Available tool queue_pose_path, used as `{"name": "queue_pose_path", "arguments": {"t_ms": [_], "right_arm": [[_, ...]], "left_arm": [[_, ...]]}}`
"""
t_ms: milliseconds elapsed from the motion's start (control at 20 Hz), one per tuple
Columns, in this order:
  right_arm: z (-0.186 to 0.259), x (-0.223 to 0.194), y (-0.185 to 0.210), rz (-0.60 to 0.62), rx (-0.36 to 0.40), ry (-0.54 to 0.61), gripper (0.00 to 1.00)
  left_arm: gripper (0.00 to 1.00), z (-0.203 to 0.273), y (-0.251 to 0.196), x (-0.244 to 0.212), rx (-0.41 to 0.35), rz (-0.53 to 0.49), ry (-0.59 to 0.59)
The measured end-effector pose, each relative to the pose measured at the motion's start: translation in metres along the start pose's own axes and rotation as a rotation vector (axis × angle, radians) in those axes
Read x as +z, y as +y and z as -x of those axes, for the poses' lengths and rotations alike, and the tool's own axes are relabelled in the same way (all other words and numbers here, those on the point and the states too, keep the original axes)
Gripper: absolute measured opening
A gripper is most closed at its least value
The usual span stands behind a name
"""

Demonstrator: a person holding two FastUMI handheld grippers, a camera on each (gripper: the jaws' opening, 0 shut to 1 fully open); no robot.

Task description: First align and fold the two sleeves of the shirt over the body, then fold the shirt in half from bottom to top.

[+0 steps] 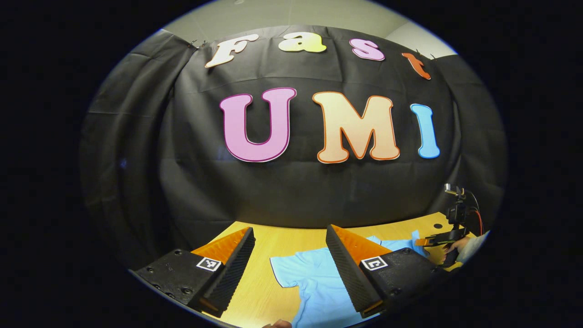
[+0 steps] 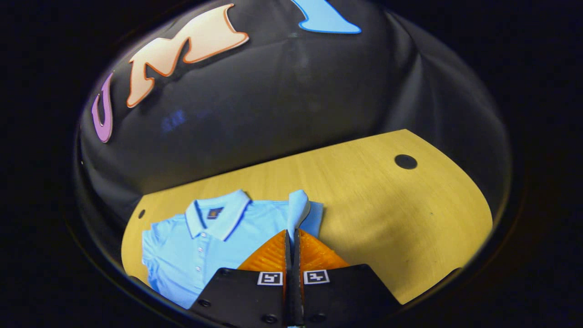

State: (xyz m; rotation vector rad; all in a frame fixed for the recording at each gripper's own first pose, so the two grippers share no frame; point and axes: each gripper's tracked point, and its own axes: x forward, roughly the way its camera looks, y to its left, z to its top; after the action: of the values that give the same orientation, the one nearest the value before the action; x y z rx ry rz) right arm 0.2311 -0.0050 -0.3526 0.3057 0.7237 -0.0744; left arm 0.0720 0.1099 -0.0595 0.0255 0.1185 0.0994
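Wooden table (image 2: 387, 205): light blue polo shirt (image 2: 205, 246) lies flat on it, collar at 12 o'clock, buttons down the front. Right gripper (image 2: 292, 237): fingers pinched together on the shirt's sleeve (image 2: 298, 209), lifted upright at the shirt's 3 o'clock side. Left gripper (image 1: 291, 250): fingers spread wide, holding nothing, above the shirt's other sleeve (image 1: 289, 271)

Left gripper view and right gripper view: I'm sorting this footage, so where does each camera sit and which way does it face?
Left gripper view: rides the left gripper, jaws apart, facing the booth wall over the table; far right, the right gripper and a hand.
Right gripper view: rides the right gripper, jaws closed on the shirt's sleeve, looking down at the table.
Shared: the light blue shirt and the table.
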Motion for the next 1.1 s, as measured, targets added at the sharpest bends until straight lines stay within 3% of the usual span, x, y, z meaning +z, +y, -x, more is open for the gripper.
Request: {"name": "queue_pose_path", "arguments": {"t_ms": [250, 550, 600, 750, 800, 1100], "right_arm": [[-0.013, -0.024, 0.072, -0.009, 0.095, 0.022, 0.03], [-0.025, -0.070, 0.098, 0.034, 0.109, 0.111, 0.03], [-0.021, -0.069, 0.102, 0.035, 0.129, 0.111, 0.29], [-0.004, -0.050, 0.103, 0.087, 0.141, 0.055, 0.85], [0.005, -0.043, 0.102, 0.101, 0.146, 0.040, 0.98], [0.070, 0.002, 0.069, 0.159, 0.136, -0.091, 0.98]], "left_arm": [[0.95, -0.001, 0.009, -0.011, 0.013, 0.025, 0.024], [0.95, -0.022, 0.017, -0.042, 0.024, 0.077, 0.077], [0.95, -0.029, 0.018, -0.047, 0.028, 0.083, 0.086], [0.95, -0.049, 0.018, -0.066, 0.031, 0.081, 0.114], [0.95, -0.057, 0.017, -0.075, 0.026, 0.082, 0.128], [0.94, -0.115, 0.011, -0.139, 0.007, 0.107, 0.237]]}}
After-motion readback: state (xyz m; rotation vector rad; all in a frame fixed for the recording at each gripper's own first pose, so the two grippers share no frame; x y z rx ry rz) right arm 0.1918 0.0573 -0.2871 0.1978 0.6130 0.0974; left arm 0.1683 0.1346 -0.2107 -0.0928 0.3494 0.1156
